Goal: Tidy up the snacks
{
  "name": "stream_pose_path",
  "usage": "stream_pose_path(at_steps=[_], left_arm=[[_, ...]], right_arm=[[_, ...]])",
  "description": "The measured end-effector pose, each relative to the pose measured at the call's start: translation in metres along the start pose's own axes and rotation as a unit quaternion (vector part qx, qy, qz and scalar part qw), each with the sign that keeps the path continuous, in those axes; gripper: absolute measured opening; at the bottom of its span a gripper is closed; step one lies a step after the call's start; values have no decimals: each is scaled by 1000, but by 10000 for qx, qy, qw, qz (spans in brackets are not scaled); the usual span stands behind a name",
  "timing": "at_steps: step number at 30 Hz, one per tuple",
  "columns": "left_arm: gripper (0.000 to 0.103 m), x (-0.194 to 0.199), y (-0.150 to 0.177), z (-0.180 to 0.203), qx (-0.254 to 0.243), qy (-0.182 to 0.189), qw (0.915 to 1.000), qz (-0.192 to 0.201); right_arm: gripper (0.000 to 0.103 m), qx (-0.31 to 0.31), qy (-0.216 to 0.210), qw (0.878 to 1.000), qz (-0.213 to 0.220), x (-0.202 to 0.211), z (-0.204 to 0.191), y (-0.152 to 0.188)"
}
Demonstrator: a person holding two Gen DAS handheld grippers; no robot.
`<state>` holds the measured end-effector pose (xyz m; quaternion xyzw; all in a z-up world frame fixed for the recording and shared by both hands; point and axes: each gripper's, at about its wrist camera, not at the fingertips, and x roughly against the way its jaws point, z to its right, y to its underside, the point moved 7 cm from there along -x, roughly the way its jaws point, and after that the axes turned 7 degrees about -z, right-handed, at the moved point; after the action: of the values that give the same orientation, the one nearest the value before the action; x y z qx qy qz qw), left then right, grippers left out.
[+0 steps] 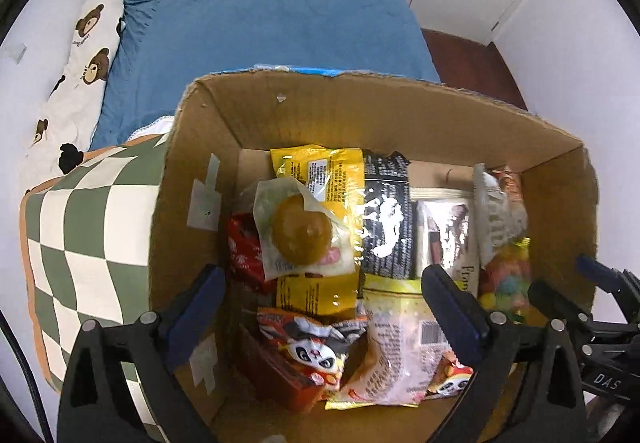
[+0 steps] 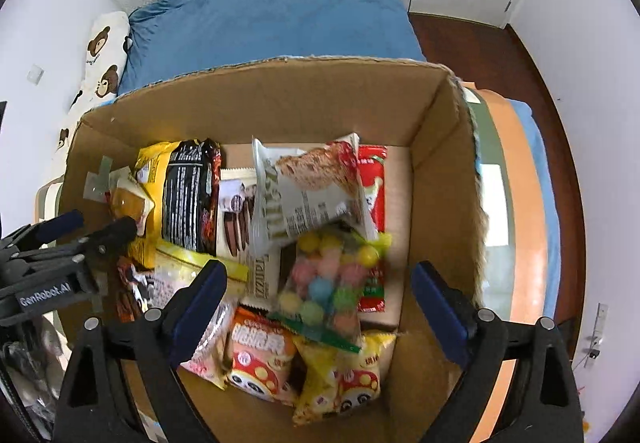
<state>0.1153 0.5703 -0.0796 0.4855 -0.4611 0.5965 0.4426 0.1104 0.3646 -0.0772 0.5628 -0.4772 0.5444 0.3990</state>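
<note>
Overhead, both the left hand-held gripper (image 1: pixel 324 307) and the right hand-held gripper (image 2: pixel 320 303) gape wide, empty, pointing down into the snack-filled cardboard box (image 1: pixel 400 111).

A yellow packet (image 1: pixel 316 179) lies half hidden under the bun wrapper (image 1: pixel 300 231).

matte black left gripper (image 1: pixel 324 299) and right gripper (image 2: pixel 320 303), navy blue pads (image 2: pixel 438 307), silver screws, white "GenRobot.AI" lettering

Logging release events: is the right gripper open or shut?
Open. The right gripper has blue pads spread wide above the candy-ball bag, touching nothing.
</note>
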Motion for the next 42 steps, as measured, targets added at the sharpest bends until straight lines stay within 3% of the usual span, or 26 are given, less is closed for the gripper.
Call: stream_pose_path(at_steps=[10, 20, 32, 42], left_arm=[[101, 59, 35, 12, -35, -35, 9971, 759], [101, 125, 91, 33, -184, -12, 9875, 1566], [101, 193, 179, 45, -165, 71, 9745, 2235], [101, 244, 258, 43, -203, -329, 9613, 2727]], right_arm=[[96, -12, 49, 9989, 470, 41, 4, 32], [96, 160, 271, 9905, 1337, 108, -1, 83], [97, 171, 89, 9776, 2094, 187, -9, 167], [98, 258, -23, 9620, 2719, 256, -18, 259]])
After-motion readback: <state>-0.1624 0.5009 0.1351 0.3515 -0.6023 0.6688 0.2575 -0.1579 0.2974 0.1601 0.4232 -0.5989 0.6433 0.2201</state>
